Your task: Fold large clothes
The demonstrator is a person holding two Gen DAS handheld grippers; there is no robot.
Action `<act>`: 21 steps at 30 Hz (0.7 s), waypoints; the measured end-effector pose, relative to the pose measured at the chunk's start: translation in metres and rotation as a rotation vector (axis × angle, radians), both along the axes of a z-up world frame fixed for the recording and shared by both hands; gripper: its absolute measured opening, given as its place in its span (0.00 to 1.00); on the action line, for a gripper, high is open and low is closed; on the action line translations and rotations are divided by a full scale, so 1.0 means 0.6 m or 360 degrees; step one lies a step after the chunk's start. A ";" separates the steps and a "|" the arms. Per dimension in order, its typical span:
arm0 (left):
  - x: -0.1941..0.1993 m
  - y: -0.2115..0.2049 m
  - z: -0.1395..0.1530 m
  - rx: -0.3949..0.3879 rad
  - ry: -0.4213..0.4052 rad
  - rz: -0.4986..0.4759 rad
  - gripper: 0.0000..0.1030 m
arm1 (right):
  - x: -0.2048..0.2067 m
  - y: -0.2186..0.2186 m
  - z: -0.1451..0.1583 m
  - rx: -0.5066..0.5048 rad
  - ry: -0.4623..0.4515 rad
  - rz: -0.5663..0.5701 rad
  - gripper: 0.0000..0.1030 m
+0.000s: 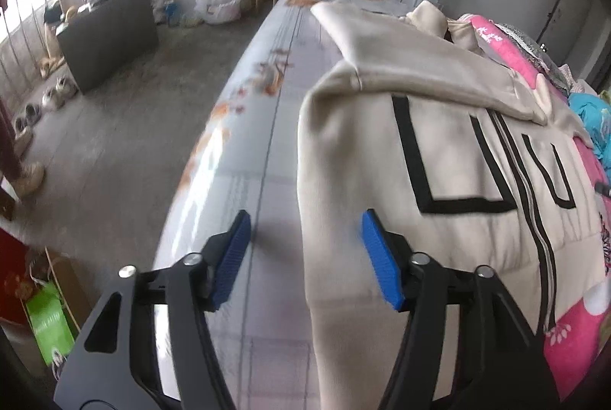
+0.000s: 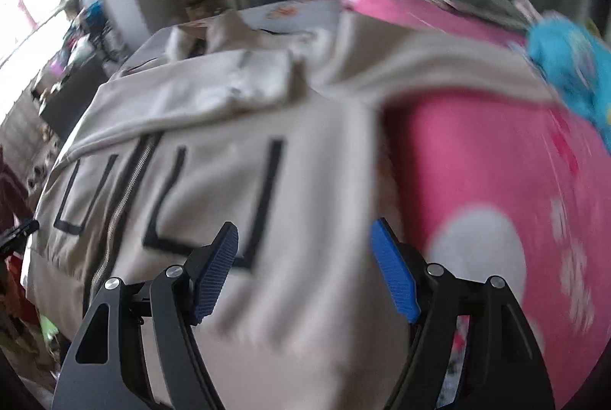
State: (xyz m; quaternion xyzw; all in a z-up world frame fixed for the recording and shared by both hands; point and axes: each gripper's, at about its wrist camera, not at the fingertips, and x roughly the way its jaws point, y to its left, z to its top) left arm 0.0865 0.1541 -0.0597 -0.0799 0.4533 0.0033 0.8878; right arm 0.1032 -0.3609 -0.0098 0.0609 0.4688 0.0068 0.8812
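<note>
Hovering released at 6 o'clock, the left gripper (image 1: 305, 257) and right gripper (image 2: 303, 268) straddle the side edges of the beige zip hoodie (image 1: 439, 161), lying flat on the bed (image 1: 244, 150). At 12 o'clock, both sleeves (image 1: 420, 66) appear folded across the chest; body folds remain.

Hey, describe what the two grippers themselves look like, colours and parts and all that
Both match. The left gripper and right gripper each have two matte black, curved arms with triangular cut-outs, joined by round silver pivot pins. Each arm ends in a flat, rectangular blue finger pad with a fine ribbed texture. No cables, labels or sleeves are visible in either wrist view.
</note>
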 end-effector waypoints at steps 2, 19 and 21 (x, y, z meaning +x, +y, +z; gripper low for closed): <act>-0.011 -0.005 -0.001 0.0008 0.0000 -0.0003 0.44 | -0.024 -0.017 -0.011 0.0028 0.0010 -0.0055 0.68; -0.037 -0.046 -0.007 0.0171 0.0040 0.0078 0.12 | -0.092 -0.008 -0.053 0.0049 -0.0031 -0.0012 0.21; -0.038 -0.060 -0.003 0.0279 0.0040 0.0034 0.09 | -0.093 -0.010 -0.041 0.0103 -0.0061 0.0002 0.15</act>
